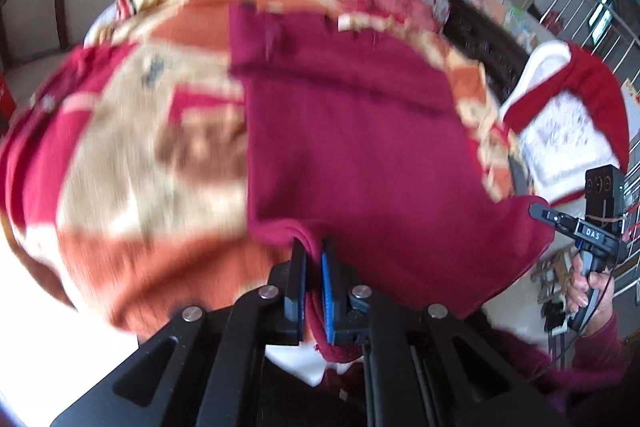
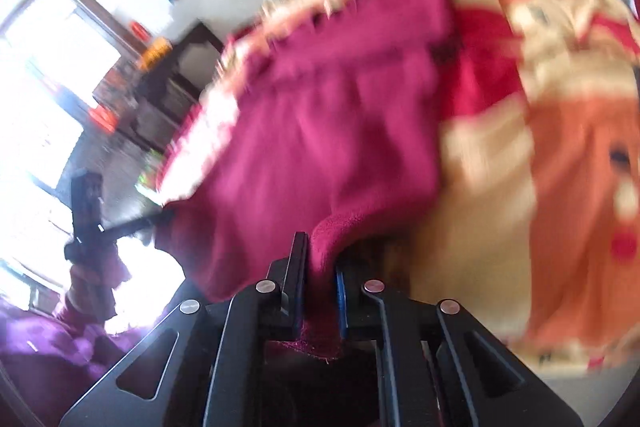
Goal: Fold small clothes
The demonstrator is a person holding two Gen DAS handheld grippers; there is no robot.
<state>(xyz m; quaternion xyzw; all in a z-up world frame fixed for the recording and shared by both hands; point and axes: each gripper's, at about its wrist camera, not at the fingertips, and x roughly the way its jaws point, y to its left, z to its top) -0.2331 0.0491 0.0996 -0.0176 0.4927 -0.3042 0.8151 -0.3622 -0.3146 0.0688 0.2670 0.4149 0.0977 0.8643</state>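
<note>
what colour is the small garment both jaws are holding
Dark magenta-red knit garment, clearest in the left wrist view.

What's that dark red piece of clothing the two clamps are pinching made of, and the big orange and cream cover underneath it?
The dark red garment looks like a soft knit or fleece: matte, fuzzy at the pinched edge, with a stitched seam across it; blur leaves the weave uncertain. The patterned blanket seems a plush, thick printed fabric, matte with no sheen. Both the left gripper and the right gripper are closed on the garment's edge.
</note>
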